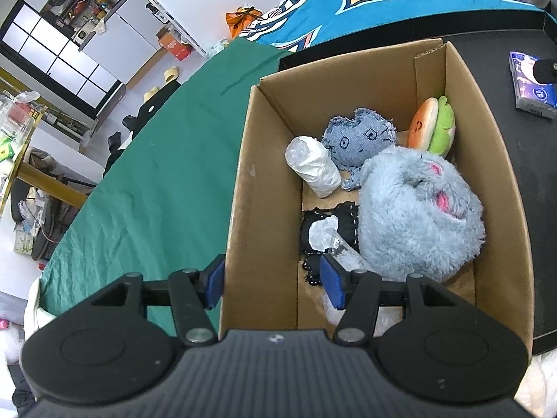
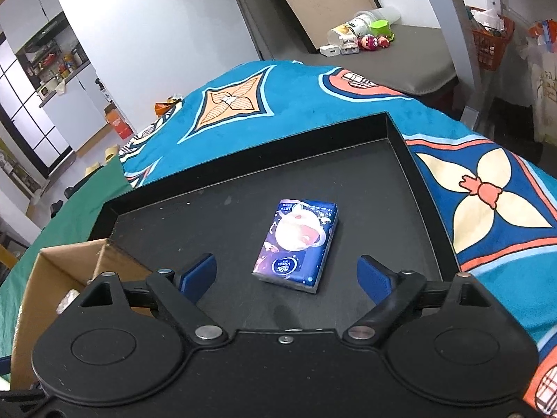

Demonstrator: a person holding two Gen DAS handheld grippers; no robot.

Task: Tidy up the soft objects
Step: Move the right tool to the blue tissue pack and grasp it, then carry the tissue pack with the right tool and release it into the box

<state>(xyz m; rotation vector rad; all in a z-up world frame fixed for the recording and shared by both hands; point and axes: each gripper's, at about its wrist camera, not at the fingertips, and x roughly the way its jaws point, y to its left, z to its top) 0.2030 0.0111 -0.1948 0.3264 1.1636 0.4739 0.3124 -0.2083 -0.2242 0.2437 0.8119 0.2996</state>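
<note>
We see the open brown cardboard box [image 1: 264,174] standing partly on the green cloth [image 1: 167,160] and partly in the shallow black tray [image 2: 243,216]. Inside it, the largest thing is a fluffy pale-blue plush toy with pink marks [image 1: 421,216], curled against the box's right wall. Beyond it lie a frayed blue denim doll with stitched eyes [image 1: 362,139], a plush hamburger in orange and green [image 1: 433,127] leaning in the far corner, and a white plastic-wrapped roll [image 1: 313,167]. A black lacy piece with crinkled clear plastic [image 1: 327,233] sits nearer, partly hidden behind the left tongs [image 1: 271,282], so we cannot make out what it is. Those tongs are spread apart, straddling the box's near-left wall with nothing pinched.

The small dark-blue printed tissue pack [image 2: 296,244] lies flat alone on the tray's floor. The right tongs [image 2: 285,278] hover over it, spread wide, pads apart from the pack on either side.
</note>
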